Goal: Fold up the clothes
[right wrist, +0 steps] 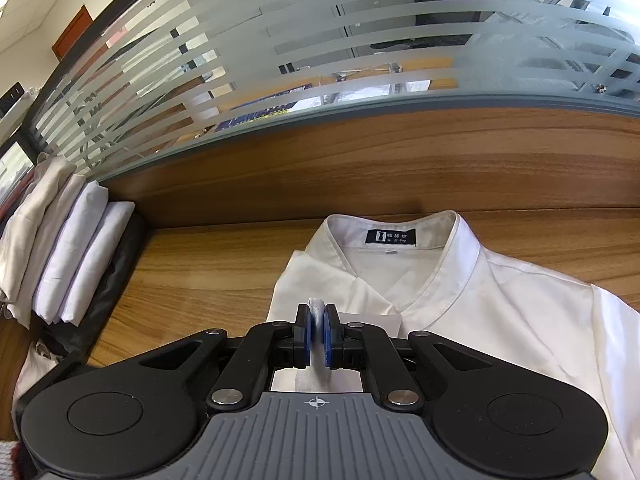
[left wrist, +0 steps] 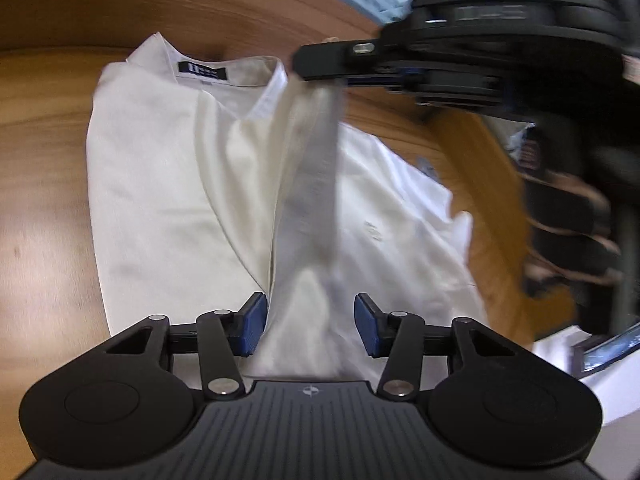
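A white shirt (left wrist: 160,200) with a black collar label (left wrist: 202,71) lies on the wooden table; it also shows in the right wrist view (right wrist: 500,304). My left gripper (left wrist: 310,324) is open, with blue pads on either side of the shirt's lower fabric. My right gripper (right wrist: 318,336) is shut on a strip of the shirt's white fabric (right wrist: 319,320). In the left wrist view the right gripper (left wrist: 320,68) holds that strip (left wrist: 312,168) lifted above the shirt's middle.
A stack of folded white clothes (right wrist: 68,256) sits at the table's left end on a dark object. A wooden partition (right wrist: 360,160) with striped frosted glass (right wrist: 320,40) rises behind the table. The table's edge (left wrist: 480,168) runs to the right of the shirt.
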`<state>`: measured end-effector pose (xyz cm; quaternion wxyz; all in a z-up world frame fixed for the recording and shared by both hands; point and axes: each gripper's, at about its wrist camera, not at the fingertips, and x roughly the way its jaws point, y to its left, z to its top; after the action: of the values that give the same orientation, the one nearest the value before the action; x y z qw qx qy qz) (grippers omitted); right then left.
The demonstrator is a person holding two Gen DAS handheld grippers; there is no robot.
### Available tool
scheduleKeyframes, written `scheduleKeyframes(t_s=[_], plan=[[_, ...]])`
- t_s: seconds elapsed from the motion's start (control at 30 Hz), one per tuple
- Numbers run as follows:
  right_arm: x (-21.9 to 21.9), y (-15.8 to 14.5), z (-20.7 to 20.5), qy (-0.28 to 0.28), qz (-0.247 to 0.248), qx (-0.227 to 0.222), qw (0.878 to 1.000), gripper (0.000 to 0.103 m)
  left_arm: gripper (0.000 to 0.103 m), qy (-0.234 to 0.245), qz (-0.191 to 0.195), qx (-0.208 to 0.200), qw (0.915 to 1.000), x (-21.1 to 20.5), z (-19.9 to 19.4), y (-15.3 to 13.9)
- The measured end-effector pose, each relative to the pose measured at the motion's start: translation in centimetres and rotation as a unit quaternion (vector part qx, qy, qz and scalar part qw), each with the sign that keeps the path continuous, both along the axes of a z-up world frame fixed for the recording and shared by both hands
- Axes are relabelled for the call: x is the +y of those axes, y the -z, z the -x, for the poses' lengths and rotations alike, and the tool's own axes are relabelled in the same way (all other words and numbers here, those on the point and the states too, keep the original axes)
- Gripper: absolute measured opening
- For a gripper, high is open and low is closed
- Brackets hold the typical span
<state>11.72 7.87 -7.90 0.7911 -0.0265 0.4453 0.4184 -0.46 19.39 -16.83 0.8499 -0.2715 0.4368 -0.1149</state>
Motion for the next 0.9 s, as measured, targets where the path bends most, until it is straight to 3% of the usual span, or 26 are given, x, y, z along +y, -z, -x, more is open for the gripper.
scheduleKeyframes(t_s=[0.3, 0.47, 0.67, 0.73, 0.83, 0.9], plan=[[3.1, 1.7, 1.3, -0.042, 0.022, 0.006, 0.999, 0.009, 0.053, -0.027, 0.043, 0.019, 0.9985, -0.7, 4.1, -1.0], [5.3, 3.6, 2.0, -0.055, 0.042, 0.01, 0.998, 0.009, 0.053, -0.048, 0.042, 0.043, 0.997, -0.4, 5.5, -0.4], [6.9, 4.7, 2.5, -0.075, 0.053, 0.01, 0.996, 0.009, 0.053, -0.07, 0.011, 0.051, 0.9962, 0.4, 6.0, -0.5], [7.1, 4.9, 2.5, -0.076, 0.053, 0.012, 0.996, 0.009, 0.047, -0.075, -0.001, 0.058, 0.9955, 0.6, 5.9, -0.3], [7.4, 5.2, 2.1, -0.072, 0.054, 0.019, 0.996, 0.009, 0.03, -0.079, -0.019, 0.07, 0.9943, 0.6, 5.5, -0.1], [7.5, 5.4, 1.9, -0.07, 0.055, 0.021, 0.996, 0.009, 0.029, -0.081, -0.028, 0.074, 0.9936, 0.6, 5.1, 0.1]])
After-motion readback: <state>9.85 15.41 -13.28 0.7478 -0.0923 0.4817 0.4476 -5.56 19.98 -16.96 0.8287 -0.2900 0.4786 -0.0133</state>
